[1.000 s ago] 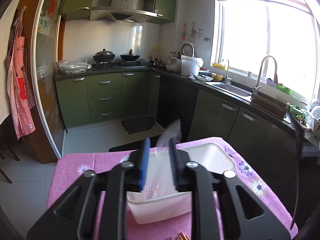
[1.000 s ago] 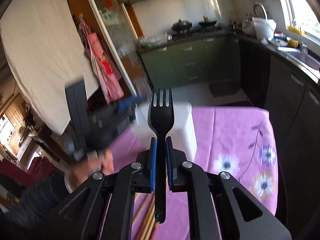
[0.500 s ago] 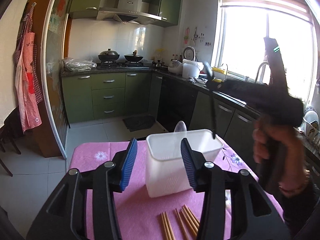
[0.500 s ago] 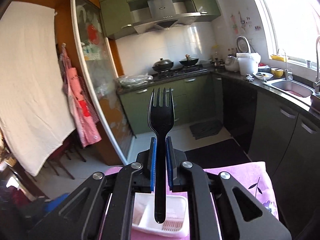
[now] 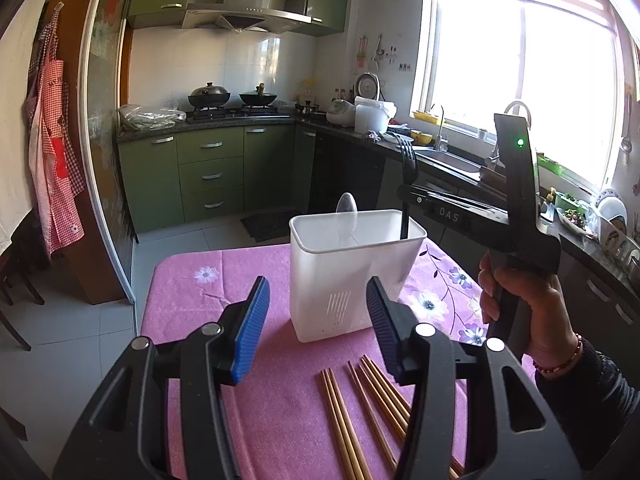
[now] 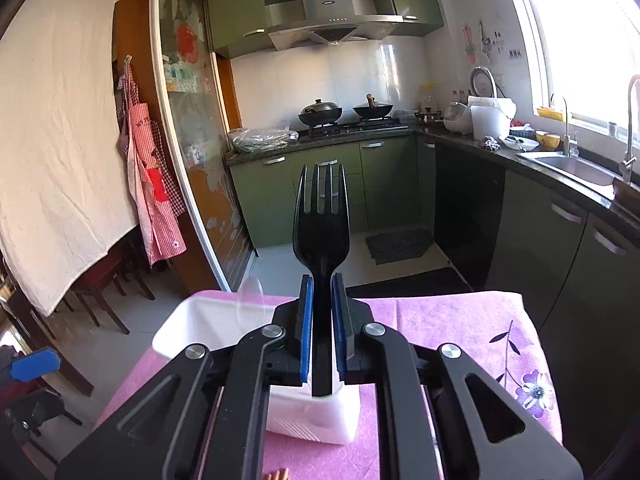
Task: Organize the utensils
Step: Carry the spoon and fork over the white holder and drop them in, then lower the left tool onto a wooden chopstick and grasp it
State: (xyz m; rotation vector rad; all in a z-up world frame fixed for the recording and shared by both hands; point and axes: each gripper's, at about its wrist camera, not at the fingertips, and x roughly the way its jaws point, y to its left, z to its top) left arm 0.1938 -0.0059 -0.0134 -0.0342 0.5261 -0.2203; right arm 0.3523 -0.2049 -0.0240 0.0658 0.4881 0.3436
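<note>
The right gripper (image 6: 320, 332) pinches the fork (image 6: 321, 220) by its handle, tines up, so the handle end can enter the bin (image 5: 352, 276) first; that end already dips inside the rim. A clear spoon (image 5: 346, 216) stands in the bin, likewise bowl up. The left gripper (image 5: 318, 320), jaws spread and just been opening with nothing between them, hovers over the chopsticks (image 5: 360, 408), which lie loose on the pink cloth (image 5: 200, 300), presumably next for sorting.

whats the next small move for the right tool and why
Probably open the right tool to drop the fork. It is shut on the fork, which stands upright with its handle end already inside the white bin beside a clear spoon.
</note>
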